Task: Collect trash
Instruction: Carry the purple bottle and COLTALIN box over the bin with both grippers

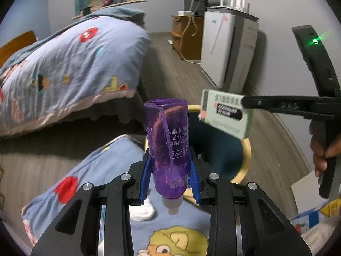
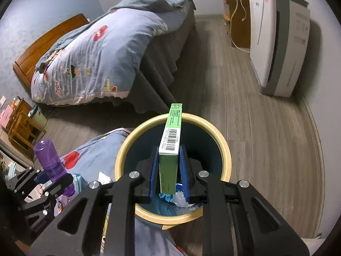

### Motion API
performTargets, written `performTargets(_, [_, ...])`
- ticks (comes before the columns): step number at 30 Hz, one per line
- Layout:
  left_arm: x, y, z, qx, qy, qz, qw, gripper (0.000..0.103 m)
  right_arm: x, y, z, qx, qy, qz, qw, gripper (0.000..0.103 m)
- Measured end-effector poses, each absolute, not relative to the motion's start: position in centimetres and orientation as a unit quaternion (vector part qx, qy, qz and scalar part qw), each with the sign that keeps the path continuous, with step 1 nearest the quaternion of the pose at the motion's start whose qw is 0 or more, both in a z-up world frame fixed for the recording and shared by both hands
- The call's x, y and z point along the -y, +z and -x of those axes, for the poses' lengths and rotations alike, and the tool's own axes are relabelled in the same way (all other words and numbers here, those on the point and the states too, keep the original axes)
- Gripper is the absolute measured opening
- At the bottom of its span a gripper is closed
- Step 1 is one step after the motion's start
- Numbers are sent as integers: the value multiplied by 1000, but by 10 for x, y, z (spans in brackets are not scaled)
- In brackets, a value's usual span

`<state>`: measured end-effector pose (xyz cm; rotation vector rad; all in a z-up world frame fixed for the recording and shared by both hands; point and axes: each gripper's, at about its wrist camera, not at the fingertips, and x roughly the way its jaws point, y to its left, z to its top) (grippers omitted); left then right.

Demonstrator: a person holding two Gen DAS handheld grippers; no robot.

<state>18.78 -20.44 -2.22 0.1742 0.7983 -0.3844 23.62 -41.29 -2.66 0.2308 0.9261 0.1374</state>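
My left gripper (image 1: pixel 170 155) is shut on a purple plastic bottle (image 1: pixel 167 140), held cap towards the camera, just left of a round bin with a yellow rim (image 1: pixel 247 160). My right gripper (image 2: pixel 168 149) is shut on a green carton box (image 2: pixel 171 136) and holds it over the bin's open mouth (image 2: pixel 226 149). In the left wrist view the box (image 1: pixel 226 115) hangs above the bin in the right gripper's fingers (image 1: pixel 266 104). In the right wrist view the bottle (image 2: pixel 50 160) and left gripper (image 2: pixel 49 179) sit at the lower left. Blue and clear wrappers (image 2: pixel 174 198) lie inside the bin.
A bed with a blue cartoon quilt (image 2: pixel 96 59) stands to the left. A second quilt (image 1: pixel 96 181) lies under the left gripper beside the bin. A white air purifier (image 2: pixel 279 42) stands at the right wall. Wooden floor (image 2: pixel 255 128) lies between. Small cartons (image 1: pixel 315 215) sit at the right.
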Motion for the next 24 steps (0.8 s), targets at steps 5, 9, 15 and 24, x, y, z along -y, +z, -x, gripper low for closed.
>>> performTargets(5, [220,-26,-199,-389,-207,-73,895,33,417,-39,-241,-458,57,-138,876,19])
performTargets(9, [230,-34,-211,-394,-214,-76,890,33,420,-52,-245,-472,46,-164,865,19])
performTargets(15, [236,-58,-234,-426,-206,-59,879,33,421,-68,-249,-492,15,-171,853,19])
performTargets(24, [243,-88,-248,-443,-194,-64,873,34,418,-82,-258,-510,9,-166,844,19])
